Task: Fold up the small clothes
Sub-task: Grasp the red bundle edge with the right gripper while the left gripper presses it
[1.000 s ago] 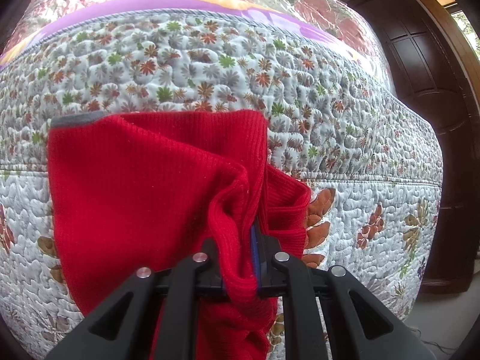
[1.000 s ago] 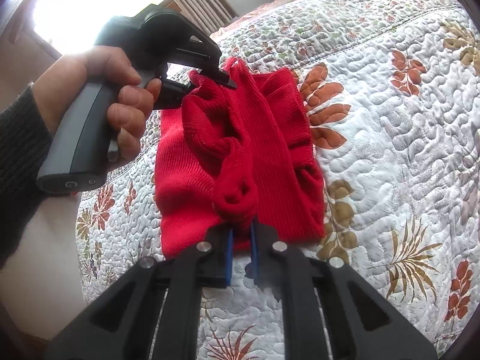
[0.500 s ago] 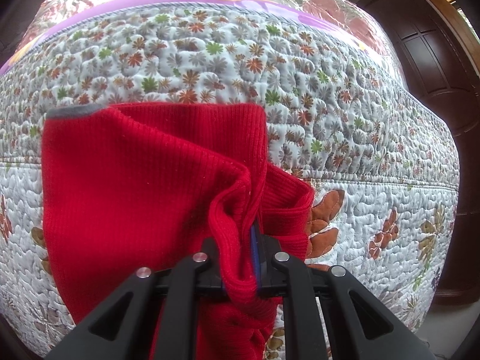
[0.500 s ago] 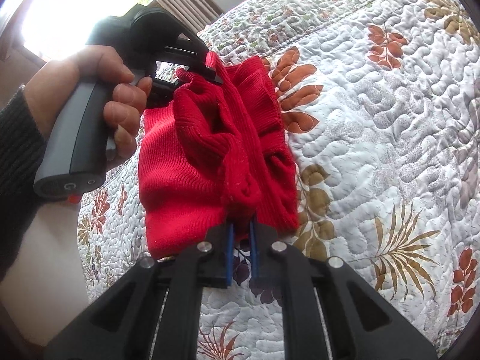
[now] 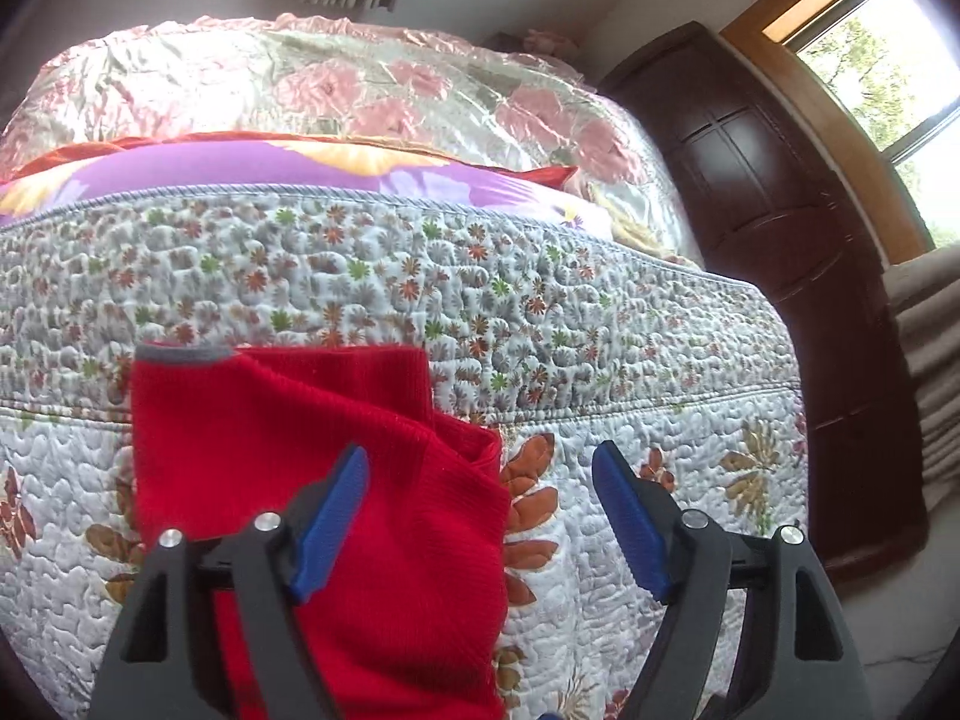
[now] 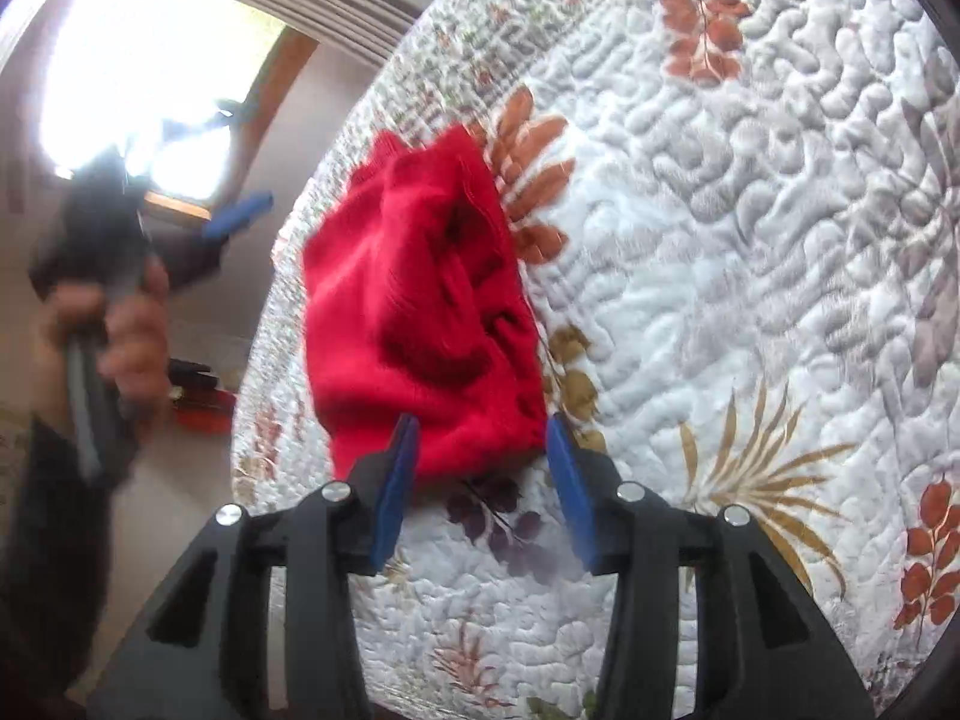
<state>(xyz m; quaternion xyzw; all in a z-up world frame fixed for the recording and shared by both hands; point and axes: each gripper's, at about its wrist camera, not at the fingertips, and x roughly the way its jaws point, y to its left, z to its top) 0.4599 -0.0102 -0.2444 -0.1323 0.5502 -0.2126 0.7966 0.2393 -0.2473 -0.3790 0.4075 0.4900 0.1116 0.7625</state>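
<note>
A small red knitted garment [image 5: 336, 468] with a grey trim at one corner lies folded on the quilted bedspread [image 5: 630, 360]. My left gripper [image 5: 480, 516] is open just above the garment's right part, holding nothing. In the right wrist view the same red garment [image 6: 414, 312] lies bunched with creases on the bedspread [image 6: 750, 228]. My right gripper [image 6: 480, 480] is open at the garment's near edge, its blue pads on either side of that edge and apart from the cloth. The left gripper [image 6: 234, 213], held by a hand [image 6: 126, 330], shows blurred at the far left.
A shiny pink floral cover [image 5: 336, 84] and a purple pillow [image 5: 270, 165] lie at the far side of the bed. A dark wooden door [image 5: 798, 276] stands to the right, next to a window [image 5: 888, 60]. The bed's edge [image 6: 264, 360] drops off left of the garment.
Both grippers have opened and let go of the red garment, which now lies on the bedspread. Both have pulled back from it, the left one swinging away fast.
</note>
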